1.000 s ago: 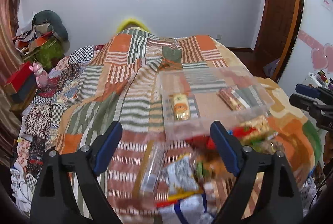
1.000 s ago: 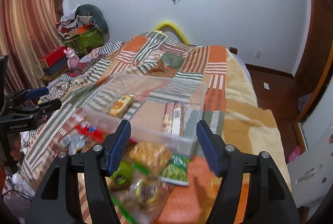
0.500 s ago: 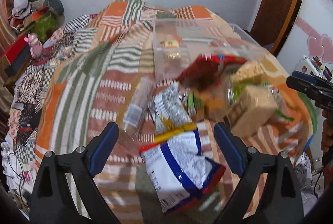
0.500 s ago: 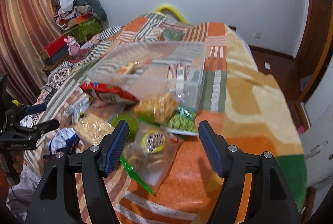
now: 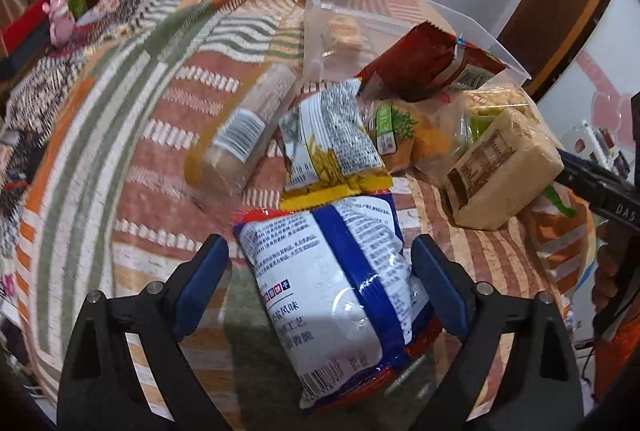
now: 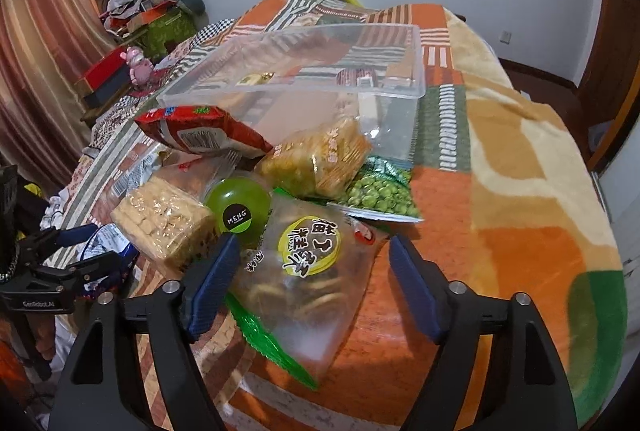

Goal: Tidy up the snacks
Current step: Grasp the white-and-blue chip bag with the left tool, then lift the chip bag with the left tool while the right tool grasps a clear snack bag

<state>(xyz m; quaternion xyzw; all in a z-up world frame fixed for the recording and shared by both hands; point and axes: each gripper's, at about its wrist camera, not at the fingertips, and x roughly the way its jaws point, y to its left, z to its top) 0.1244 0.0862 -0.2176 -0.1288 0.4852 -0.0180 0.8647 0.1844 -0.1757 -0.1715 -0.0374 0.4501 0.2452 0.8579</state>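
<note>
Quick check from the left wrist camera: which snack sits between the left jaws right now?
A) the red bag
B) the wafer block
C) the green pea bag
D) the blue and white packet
D: the blue and white packet lies between the open left gripper jaws, not yet clamped.

Glossy crinkled plastic on blue-white snack bag point(image 5: 332, 295). Clear smooth plastic bin point(image 6: 320, 71), see-through walls. Woven patchwork blanket point(image 6: 520, 191), matt, nubby cloth. Clear film on cracker pack point(image 6: 164, 219) and cookie bag point(image 6: 304, 271), shiny. Matt black plastic gripper arms, blue rubbery-looking pads point(image 6: 212, 283).
</note>
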